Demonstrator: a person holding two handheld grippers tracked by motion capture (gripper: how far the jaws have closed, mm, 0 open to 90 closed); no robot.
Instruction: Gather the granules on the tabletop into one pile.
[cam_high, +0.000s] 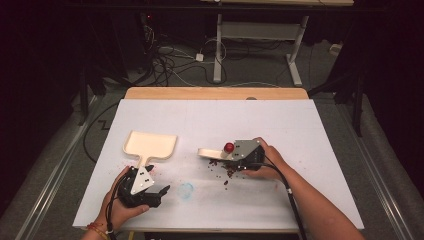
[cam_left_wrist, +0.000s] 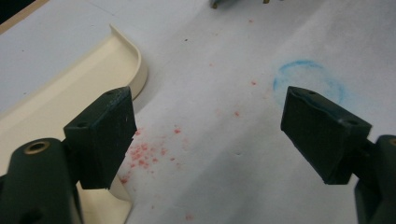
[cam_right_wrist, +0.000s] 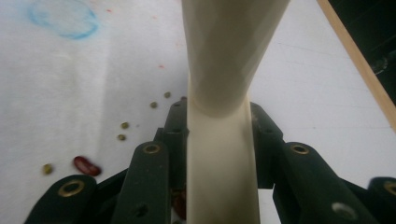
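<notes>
Nearby, cream dustpan (cam_high: 150, 145) bare, beans (cam_high: 227, 171) loose on table (cam_high: 300, 135).

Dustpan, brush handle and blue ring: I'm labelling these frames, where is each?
dustpan (cam_high: 150, 144), high view, its tray floor.
brush handle (cam_right_wrist: 222, 154), right gripper view, clamped shaft.
blue ring (cam_left_wrist: 309, 80), left gripper view, its upper arc.

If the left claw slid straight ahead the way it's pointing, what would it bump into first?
Probably nothing soon. The left claw stands open over bare white table with red crumbs. The cream dustpan lies beside its left jaw, the blue ring slightly right; depth is hard to judge.
</notes>
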